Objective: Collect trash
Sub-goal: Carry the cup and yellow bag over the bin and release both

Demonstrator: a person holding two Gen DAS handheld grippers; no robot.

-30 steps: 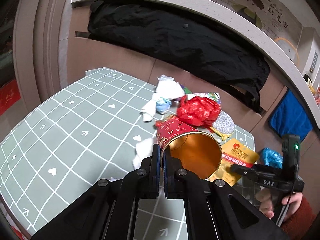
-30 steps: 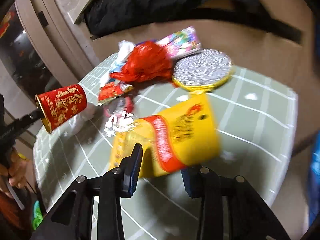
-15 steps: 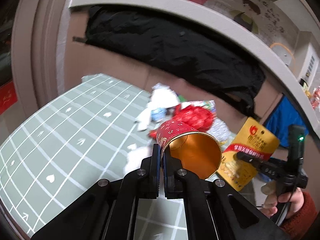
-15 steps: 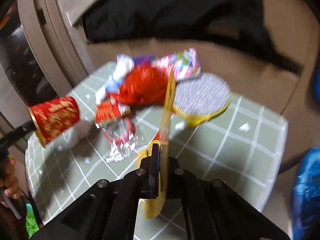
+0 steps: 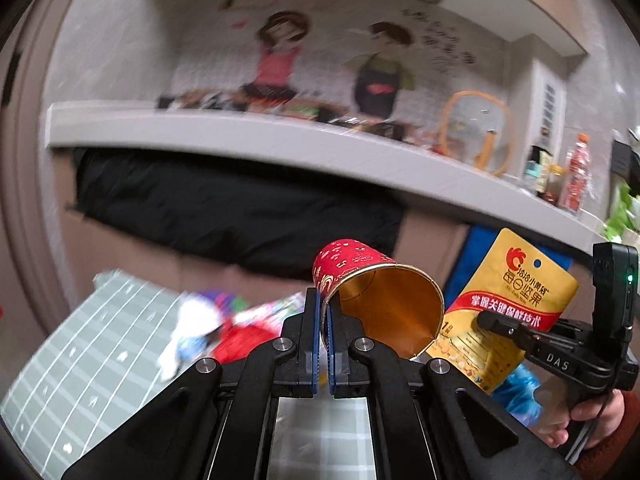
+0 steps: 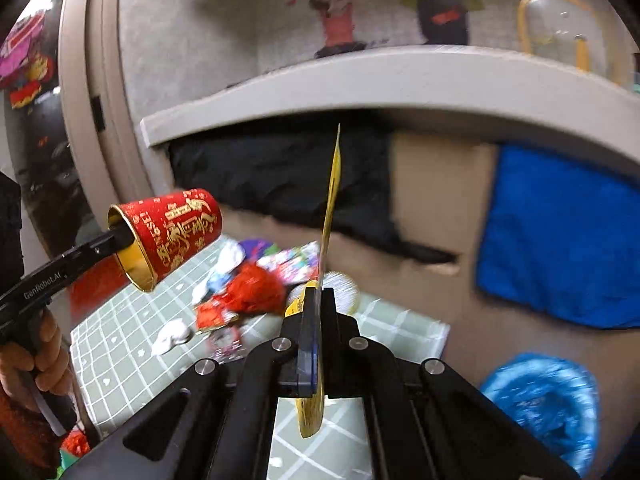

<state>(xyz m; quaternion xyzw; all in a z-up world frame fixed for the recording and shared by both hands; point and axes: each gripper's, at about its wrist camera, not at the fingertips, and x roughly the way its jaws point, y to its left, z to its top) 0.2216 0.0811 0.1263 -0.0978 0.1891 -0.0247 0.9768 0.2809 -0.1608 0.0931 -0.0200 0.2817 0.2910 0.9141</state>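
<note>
My red paper cup (image 6: 170, 236) carries gold Chinese script and Latin letters that look like "GENSE!", though I can't read them with certainty. The arm pinching it shows "GenRobot.AI" at the left edge of the right wrist view. The yellow snack pouch (image 5: 508, 304) has a red logo, Chinese characters beneath it and a red band with white characters; the arm gripping it reads "DAS" at the lower right of the left wrist view.

My left hand-held gripper (image 5: 323, 312) is closed almost fully, its jaws clamped on the cup's rim, one inside and one outside. The cup lies tilted on its side in the air at frame centre, its gold inside facing the camera.

My right hand-held gripper (image 6: 318, 320) is pressed shut on the pouch, which shows edge-on as a thin yellow strip rising to the upper centre of that frame.

Both items are held above the green gridded desk (image 6: 120, 356). On it lies a blurred heap of trash (image 6: 256, 292): red plastic, white paper, colourful wrappers. A blue bag (image 6: 548, 396) sits at lower right.
</note>
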